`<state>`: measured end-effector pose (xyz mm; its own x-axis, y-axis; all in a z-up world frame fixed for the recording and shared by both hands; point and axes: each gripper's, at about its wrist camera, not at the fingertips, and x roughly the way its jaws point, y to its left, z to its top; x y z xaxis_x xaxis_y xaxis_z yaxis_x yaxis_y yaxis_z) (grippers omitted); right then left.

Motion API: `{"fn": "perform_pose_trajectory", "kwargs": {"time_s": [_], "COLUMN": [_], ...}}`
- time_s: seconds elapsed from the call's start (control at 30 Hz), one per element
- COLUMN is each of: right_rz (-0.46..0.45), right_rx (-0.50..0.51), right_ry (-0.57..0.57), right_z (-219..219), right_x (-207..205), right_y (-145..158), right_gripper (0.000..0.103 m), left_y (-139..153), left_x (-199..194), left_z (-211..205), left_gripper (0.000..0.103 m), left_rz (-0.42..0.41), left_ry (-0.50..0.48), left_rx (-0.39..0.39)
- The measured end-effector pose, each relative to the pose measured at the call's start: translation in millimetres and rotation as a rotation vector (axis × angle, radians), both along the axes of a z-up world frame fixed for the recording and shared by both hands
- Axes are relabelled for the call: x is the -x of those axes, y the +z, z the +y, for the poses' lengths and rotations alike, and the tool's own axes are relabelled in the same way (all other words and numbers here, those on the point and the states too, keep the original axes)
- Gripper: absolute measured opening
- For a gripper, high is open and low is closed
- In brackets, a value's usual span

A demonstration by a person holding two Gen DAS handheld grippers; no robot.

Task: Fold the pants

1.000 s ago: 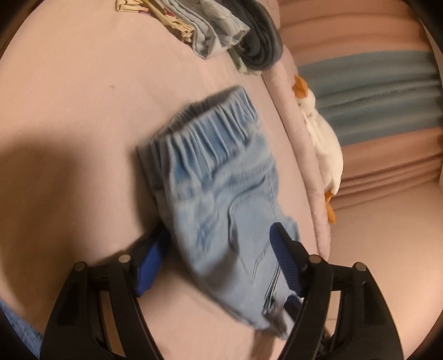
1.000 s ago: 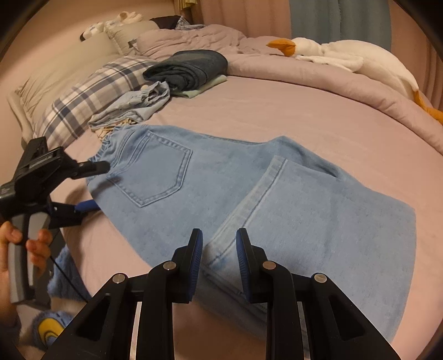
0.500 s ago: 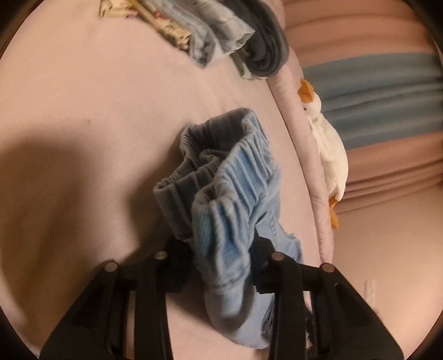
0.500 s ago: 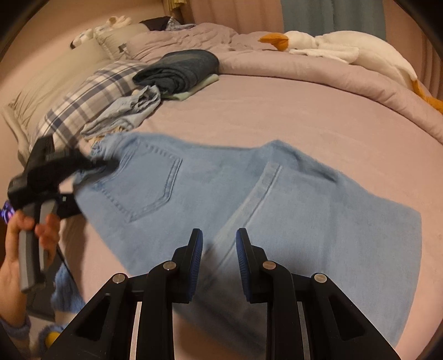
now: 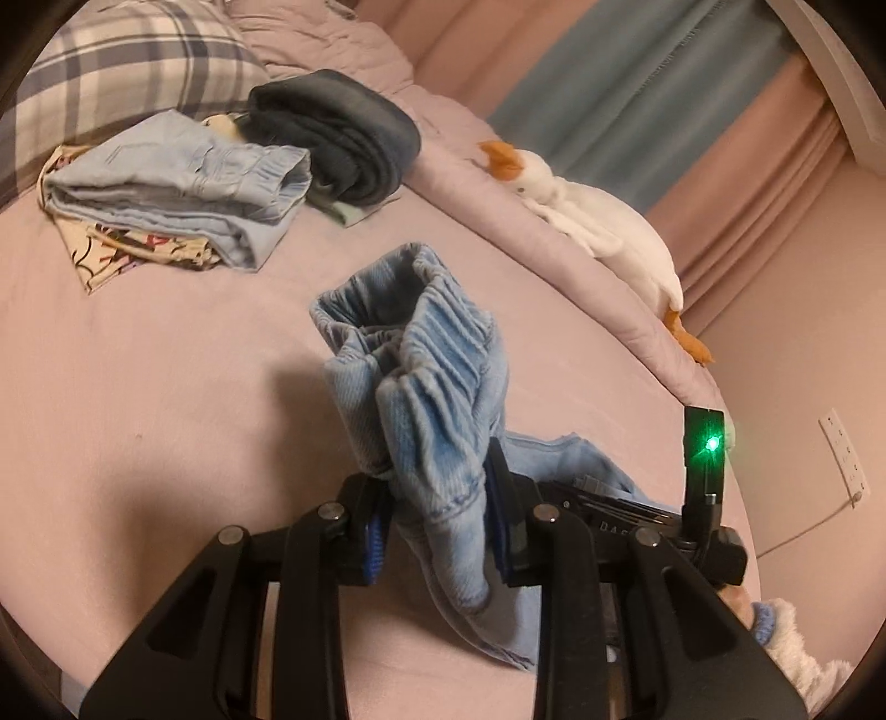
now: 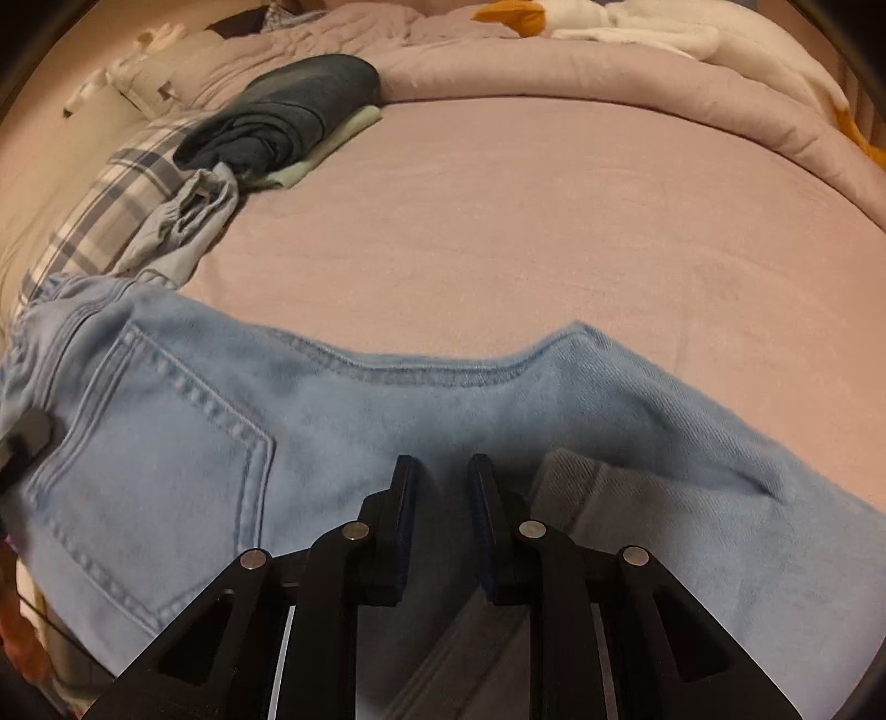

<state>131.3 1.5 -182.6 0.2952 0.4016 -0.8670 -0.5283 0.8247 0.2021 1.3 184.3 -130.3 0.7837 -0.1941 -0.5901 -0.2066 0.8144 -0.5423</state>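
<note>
Bunching the light-blue denim pants (image 5: 437,399) on the pink bed (image 5: 166,387), their elastic waistband was clamped by the left gripper (image 5: 437,526), ready for folding; the right gripper (image 6: 440,526), closing, was pressed onto their leg, nothing visibly pinched.

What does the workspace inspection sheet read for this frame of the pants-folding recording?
Surface: pink bed sheet, rolled duvet along its far edge.
Job's things: light blue jeans, elastic waistband bunched and raised.
Clutter: folded light jeans, dark folded garment, plaid pillow, goose plush.
Grippers: left gripper clamps the waistband; right gripper closing, denim between the jaws.
Cables: white cord below wall socket.
Surroundings: pink and blue curtains.
</note>
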Motion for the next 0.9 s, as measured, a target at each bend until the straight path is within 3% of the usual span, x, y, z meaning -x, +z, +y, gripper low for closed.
{"fn": "perform_pose_trajectory", "kwargs": {"time_s": [0.1, 0.23, 0.33, 0.47, 0.57, 0.7, 0.77, 0.83, 0.9], "right_rz": [0.022, 0.044, 0.092, 0.024, 0.101, 0.071, 0.096, 0.131, 0.188], "right_rx": [0.035, 0.007, 0.042, 0.09, -0.026, -0.177, -0.278, -0.388, -0.488], "right_ry": [0.009, 0.1, 0.19, 0.203, 0.167, 0.056, -0.008, -0.088, -0.165], "right_z": [0.1, -5.7, 0.1, 5.2, -13.5, -63.4, -91.5, -126.2, -148.9], "right_x": [9.1, 56.0, 91.6, 107.1, 102.5, 98.2, 90.5, 82.7, 77.8], "right_y": [9.6, 25.2, 16.5, 5.8, 14.0, 31.4, 34.3, 30.8, 21.8], "right_gripper": [0.021, 0.021, 0.021, 0.021, 0.021, 0.023, 0.033, 0.051, 0.056], "left_y": [3.9, 11.4, 15.1, 31.6, 43.2, 50.1, 51.5, 51.0, 48.0], "left_x": [-0.6, -1.9, -6.5, -9.0, -13.1, -21.0, -26.5, -31.7, -33.8], "left_z": [-1.9, -8.5, -21.5, -39.3, -59.4, -90.3, -106.5, -126.7, -144.5], "left_gripper": [0.029, 0.029, 0.028, 0.027, 0.026, 0.025, 0.025, 0.025, 0.024], "left_rz": [-0.013, -0.021, -0.021, -0.062, -0.084, -0.109, -0.111, -0.109, -0.103], "left_ry": [-0.013, -0.026, -0.059, -0.099, -0.149, -0.236, -0.276, -0.324, -0.368], "left_rx": [-0.016, -0.039, -0.054, -0.102, -0.154, -0.195, -0.213, -0.242, -0.275]}}
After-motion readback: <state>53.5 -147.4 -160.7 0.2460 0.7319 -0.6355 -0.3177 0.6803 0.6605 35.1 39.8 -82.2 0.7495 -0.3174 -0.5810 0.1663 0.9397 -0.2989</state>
